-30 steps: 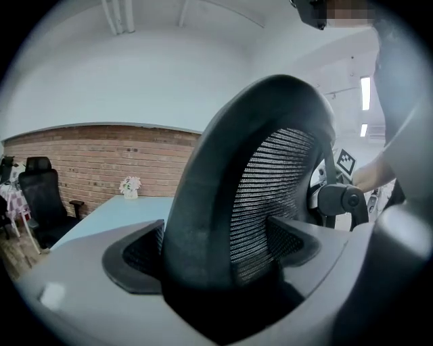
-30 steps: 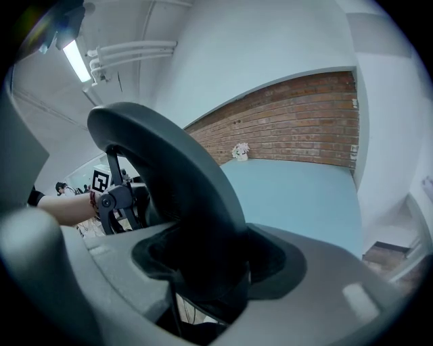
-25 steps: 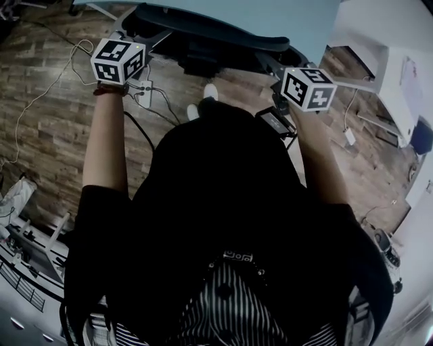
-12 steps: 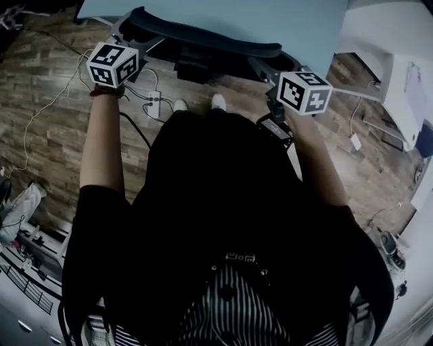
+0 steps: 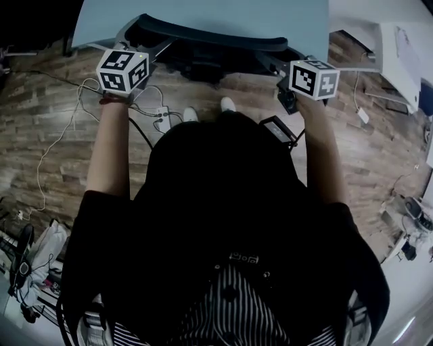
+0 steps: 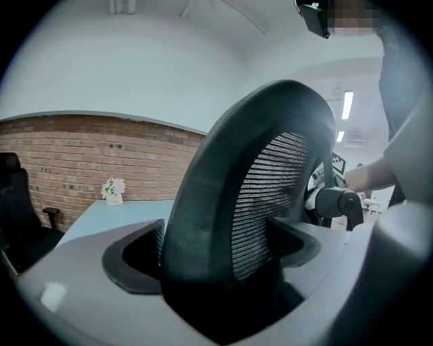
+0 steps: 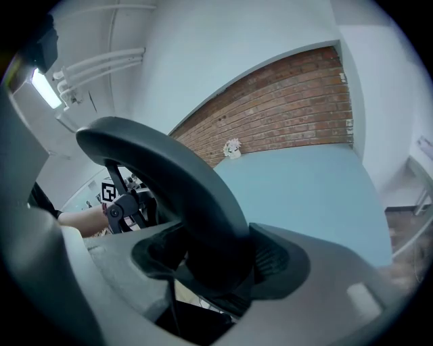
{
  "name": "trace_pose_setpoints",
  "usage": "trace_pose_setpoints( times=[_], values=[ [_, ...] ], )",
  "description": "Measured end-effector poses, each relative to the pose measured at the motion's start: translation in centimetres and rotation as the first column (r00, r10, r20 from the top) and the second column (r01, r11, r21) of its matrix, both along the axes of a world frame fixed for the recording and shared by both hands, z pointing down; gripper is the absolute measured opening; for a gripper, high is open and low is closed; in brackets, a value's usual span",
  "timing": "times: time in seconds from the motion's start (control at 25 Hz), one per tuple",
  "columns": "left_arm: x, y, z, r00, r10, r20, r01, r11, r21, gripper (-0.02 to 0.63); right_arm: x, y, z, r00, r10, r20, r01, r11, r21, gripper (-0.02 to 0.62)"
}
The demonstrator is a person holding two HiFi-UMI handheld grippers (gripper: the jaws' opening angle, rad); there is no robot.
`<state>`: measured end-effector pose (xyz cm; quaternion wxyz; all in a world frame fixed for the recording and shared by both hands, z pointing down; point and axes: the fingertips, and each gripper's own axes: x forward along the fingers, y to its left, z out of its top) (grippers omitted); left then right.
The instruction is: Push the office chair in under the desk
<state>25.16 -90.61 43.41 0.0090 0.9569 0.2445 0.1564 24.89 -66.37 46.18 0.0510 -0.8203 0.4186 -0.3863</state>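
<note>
The left gripper [image 6: 216, 253] has its grey jaws clamped on the curved top rim of a black mesh-backed office chair [image 5: 210, 35], near the rim's left end. The right gripper [image 7: 218, 260] is clamped on the same rim near its right end. The chair's backrest runs along the near edge of a pale blue desk [image 5: 223, 17]; its seat is out of sight. A small pot of white flowers [image 6: 113, 190] stands on the desk before a red brick wall [image 6: 67, 152]. A brown wood-plank floor [image 5: 54, 135] lies below.
</note>
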Motion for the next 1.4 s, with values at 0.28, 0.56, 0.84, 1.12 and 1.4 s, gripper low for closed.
trace_pose_setpoints(
  times=[0.28, 0.56, 0.84, 1.12, 1.4],
  values=[
    [-2.7, -3.1, -1.3, 0.996, -0.083, 0.027, 0.082, 0.996, 0.031, 0.212, -3.1, 2.2, -2.8, 0.987, 0.088, -0.135, -0.101, 0.991, -0.092, 0.259],
    [-8.5, -2.6, -5.9, 0.996, -0.037, -0.081, 0.034, 0.999, -0.032, 0.006, -6.9, -0.5, -6.6, 0.966, -0.011, -0.258, 0.004, 1.000, -0.027, 0.002],
    [-9.9, 2.9, -7.6, 0.994, 0.047, -0.100, -0.055, 0.995, -0.084, 0.005, -7.9, -4.0, -6.5, 0.962, 0.013, -0.271, -0.013, 1.000, -0.001, 0.000],
    [-10.4, 5.9, -6.9, 0.991, 0.106, -0.081, -0.113, 0.990, -0.090, 0.005, -8.7, -3.4, -5.9, 0.965, -0.004, -0.263, 0.000, 1.000, -0.015, 0.000],
    [-11.3, 5.7, -6.4, 0.990, 0.117, -0.077, -0.124, 0.988, -0.096, 0.005, -9.5, -3.8, -6.2, 0.962, 0.000, -0.272, -0.004, 1.000, -0.013, 0.000]
  ],
)
